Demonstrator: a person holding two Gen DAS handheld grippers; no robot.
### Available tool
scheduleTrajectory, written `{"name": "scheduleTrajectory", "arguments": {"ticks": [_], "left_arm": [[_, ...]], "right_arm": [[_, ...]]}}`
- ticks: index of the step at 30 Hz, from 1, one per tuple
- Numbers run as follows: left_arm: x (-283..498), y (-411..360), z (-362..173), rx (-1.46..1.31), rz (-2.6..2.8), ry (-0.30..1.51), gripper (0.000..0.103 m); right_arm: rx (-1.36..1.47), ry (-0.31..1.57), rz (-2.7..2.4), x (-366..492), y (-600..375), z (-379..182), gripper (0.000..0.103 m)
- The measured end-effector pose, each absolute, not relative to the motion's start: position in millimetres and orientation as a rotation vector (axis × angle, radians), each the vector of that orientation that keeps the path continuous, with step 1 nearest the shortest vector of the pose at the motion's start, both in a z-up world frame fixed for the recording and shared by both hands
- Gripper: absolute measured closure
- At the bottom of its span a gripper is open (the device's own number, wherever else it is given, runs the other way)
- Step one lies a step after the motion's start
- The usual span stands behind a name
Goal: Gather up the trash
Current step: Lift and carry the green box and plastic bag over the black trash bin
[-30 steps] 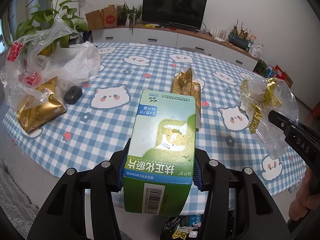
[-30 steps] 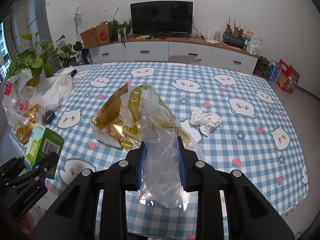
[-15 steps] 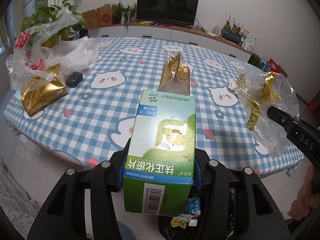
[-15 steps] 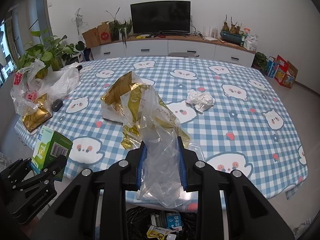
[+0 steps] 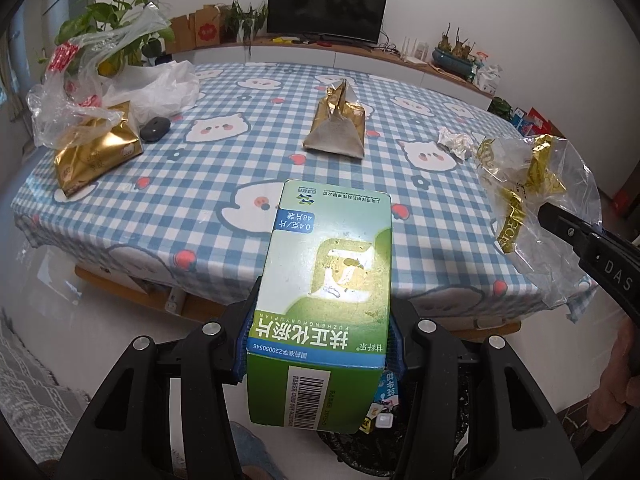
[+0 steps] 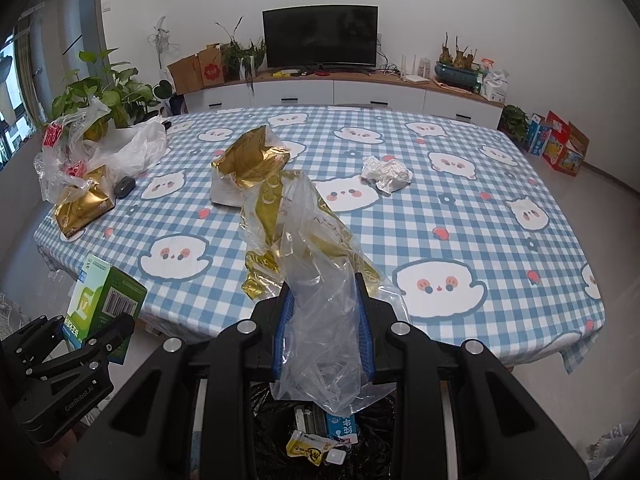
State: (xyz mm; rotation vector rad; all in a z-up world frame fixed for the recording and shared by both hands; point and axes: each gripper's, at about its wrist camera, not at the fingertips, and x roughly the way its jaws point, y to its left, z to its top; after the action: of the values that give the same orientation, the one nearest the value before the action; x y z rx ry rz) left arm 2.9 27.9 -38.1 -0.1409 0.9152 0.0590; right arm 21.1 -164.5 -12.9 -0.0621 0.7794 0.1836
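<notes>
Left tongs (image 5: pixel 320 344) pinching a green box (image 5: pixel 324 284), right tongs (image 6: pixel 324 328) pinching a clear wrapper (image 6: pixel 320 312), both hiding the black bin bag (image 6: pixel 360 440) below.

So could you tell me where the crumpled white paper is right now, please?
The crumpled white paper lies on the table, right of centre in the right wrist view, to the right of the gold bag, with nothing touching it.

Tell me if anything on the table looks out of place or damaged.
Litter is strewn over the table: a torn gold bag gaping open mid-table, a crumpled paper wad beside it, and loose plastic bags heaped over a gold packet at the left edge.
</notes>
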Motion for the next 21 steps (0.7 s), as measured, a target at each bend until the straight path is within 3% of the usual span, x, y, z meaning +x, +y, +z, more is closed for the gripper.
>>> {"name": "scheduleTrajectory", "arguments": {"ticks": [21], "left_arm": [[-60.6,21.6,-73.8,-0.146,0.052,0.971,0.053]], "right_arm": [[-0.081,0.809,0.207,-49.5,-176.3,-45.9,0.077]]}}
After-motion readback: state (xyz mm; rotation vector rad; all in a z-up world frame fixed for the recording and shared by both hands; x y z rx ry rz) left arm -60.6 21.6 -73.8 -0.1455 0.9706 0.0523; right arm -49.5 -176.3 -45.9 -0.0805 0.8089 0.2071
